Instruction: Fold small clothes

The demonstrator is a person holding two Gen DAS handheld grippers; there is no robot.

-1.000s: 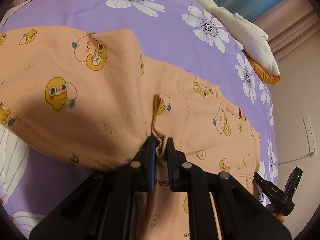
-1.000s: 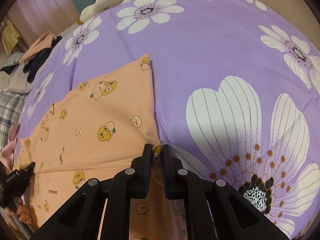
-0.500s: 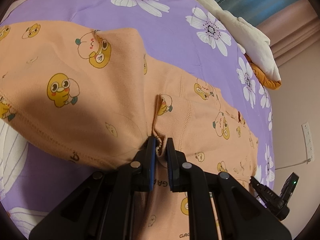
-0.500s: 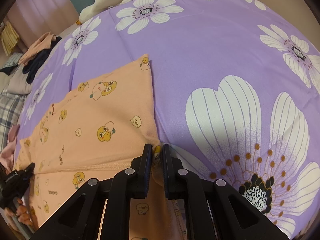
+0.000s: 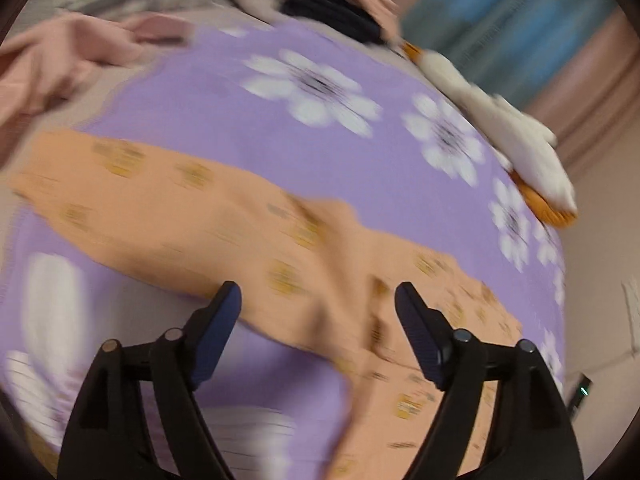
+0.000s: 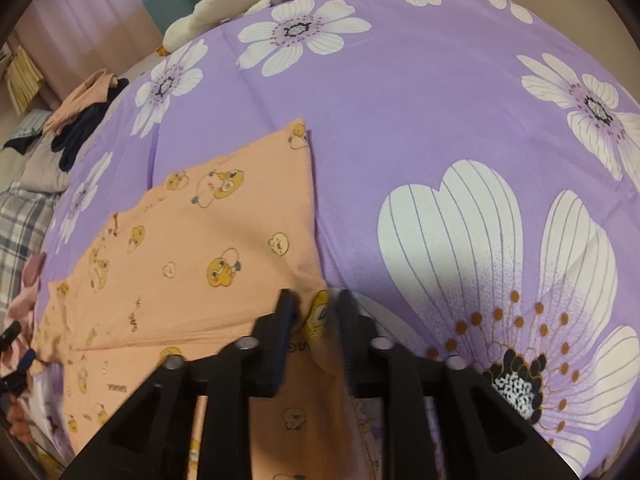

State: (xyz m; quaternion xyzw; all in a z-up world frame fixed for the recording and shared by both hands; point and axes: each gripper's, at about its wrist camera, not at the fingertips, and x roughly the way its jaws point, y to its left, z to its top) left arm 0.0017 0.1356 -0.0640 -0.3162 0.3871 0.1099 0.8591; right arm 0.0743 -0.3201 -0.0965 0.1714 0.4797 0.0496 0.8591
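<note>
The left gripper [image 5: 318, 300] has just sprung wide, empty, above the garment [image 5: 256, 232] on the quilt [image 5: 360, 152]. The right gripper [image 6: 314, 314] has just been parting, the corner at its 12 o'clock loose between the jaws.

Both grippers, left gripper [image 5: 318, 304] and right gripper [image 6: 314, 308], are black plastic frames (silver pivot screws) with dark-blue ribbed fingers [image 5: 214, 328].

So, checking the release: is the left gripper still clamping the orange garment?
No, the left gripper stands wide open above the orange garment.
</note>
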